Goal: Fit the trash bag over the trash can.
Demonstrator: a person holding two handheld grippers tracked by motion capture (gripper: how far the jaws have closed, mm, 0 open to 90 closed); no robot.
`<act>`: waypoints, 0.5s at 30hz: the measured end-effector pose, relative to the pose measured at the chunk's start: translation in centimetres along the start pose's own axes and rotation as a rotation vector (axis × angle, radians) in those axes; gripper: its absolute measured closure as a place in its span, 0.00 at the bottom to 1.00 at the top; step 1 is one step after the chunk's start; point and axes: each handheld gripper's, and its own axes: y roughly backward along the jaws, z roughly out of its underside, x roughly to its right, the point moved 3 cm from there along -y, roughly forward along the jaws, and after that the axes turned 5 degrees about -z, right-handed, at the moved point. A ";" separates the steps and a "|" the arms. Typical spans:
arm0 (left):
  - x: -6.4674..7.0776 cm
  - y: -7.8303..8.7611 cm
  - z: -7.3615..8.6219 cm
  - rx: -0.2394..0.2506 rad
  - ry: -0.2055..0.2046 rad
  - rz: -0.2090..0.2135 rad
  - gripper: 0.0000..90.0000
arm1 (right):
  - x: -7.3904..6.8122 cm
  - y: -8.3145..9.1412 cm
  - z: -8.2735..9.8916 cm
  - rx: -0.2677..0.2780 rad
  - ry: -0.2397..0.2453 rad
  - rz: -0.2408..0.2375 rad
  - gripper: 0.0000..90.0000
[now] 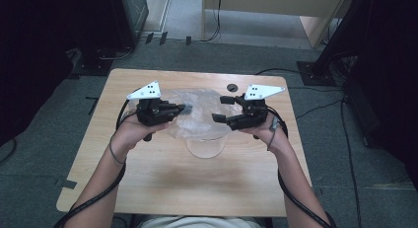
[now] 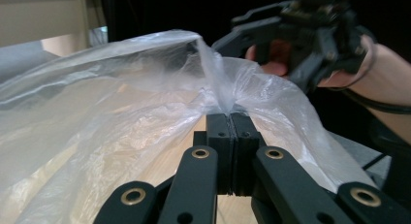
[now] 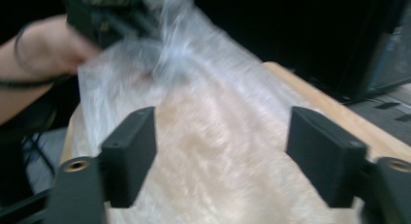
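Observation:
A clear thin plastic bag point(image 1: 199, 117) lies crumpled over the middle of the wooden table point(image 1: 197, 188). My left gripper point(image 1: 184, 108) is shut on a pinched fold of the bag's left side. In the left gripper view the film point(image 2: 121, 98) bunches right at the closed tips point(image 2: 232, 118) and lifts into a tent. My right gripper point(image 1: 222, 108) stands open at the bag's right edge, its jaws wide apart. In the right gripper view the bag point(image 3: 213, 88) spreads beyond the jaws point(image 3: 220, 146), and nothing is pressed between them.
A clear round glass container point(image 1: 206, 146) sits partly under the bag's near edge. A small dark hole point(image 1: 231, 87) marks the table's far side. Cables trail from both grippers past the forearms. Dark stands and a pale cabinet point(image 1: 276, 11) surround the table.

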 end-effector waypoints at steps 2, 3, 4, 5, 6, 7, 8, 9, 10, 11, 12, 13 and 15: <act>0.2 0.2 -0.3 0.005 0.000 0.019 0.99 | 0.0 -0.3 0.3 -0.025 0.036 -0.005 0.23; 0.4 0.2 -0.4 0.008 0.001 0.033 0.99 | 0.0 -0.5 0.4 -0.042 0.056 -0.005 0.21; 0.5 0.3 -0.6 0.012 -0.002 0.045 0.99 | 0.0 -0.7 0.6 -0.056 0.063 -0.006 0.20; 0.7 0.3 -0.7 0.020 -0.004 0.054 0.99 | 0.0 -1.0 0.8 -0.072 0.067 -0.010 0.18; 0.8 0.4 -0.9 0.020 -0.003 0.064 0.99 | 0.0 -1.3 1.0 -0.089 0.076 -0.009 0.18; 1.0 0.3 -1.0 0.025 -0.008 0.069 0.99 | -0.1 -1.6 1.2 -0.108 0.090 -0.011 0.18; 1.2 0.3 -1.1 0.028 -0.011 0.075 0.99 | -0.2 -1.9 1.3 -0.122 0.100 -0.017 0.18; 1.3 0.2 -1.2 0.028 -0.016 0.078 0.99 | -0.3 -2.2 1.4 -0.130 0.113 -0.022 0.18; 1.5 0.1 -1.3 0.031 -0.020 0.084 0.99 | -0.5 -2.5 1.4 -0.135 0.113 -0.030 0.18; 1.6 0.0 -1.3 0.032 -0.021 0.088 0.99 | -0.6 -2.8 1.4 -0.135 0.116 -0.036 0.18; 1.7 0.0 -1.3 0.028 -0.023 0.091 0.99 | -0.8 -3.1 1.5 -0.135 0.118 -0.042 0.18; 1.8 -0.1 -1.3 0.025 -0.026 0.094 0.99 | -0.9 -3.3 1.5 -0.134 0.126 -0.043 0.18; 1.9 -0.3 -1.3 0.022 -0.028 0.099 0.99 | -1.2 -3.8 1.5 -0.138 0.136 -0.055 0.20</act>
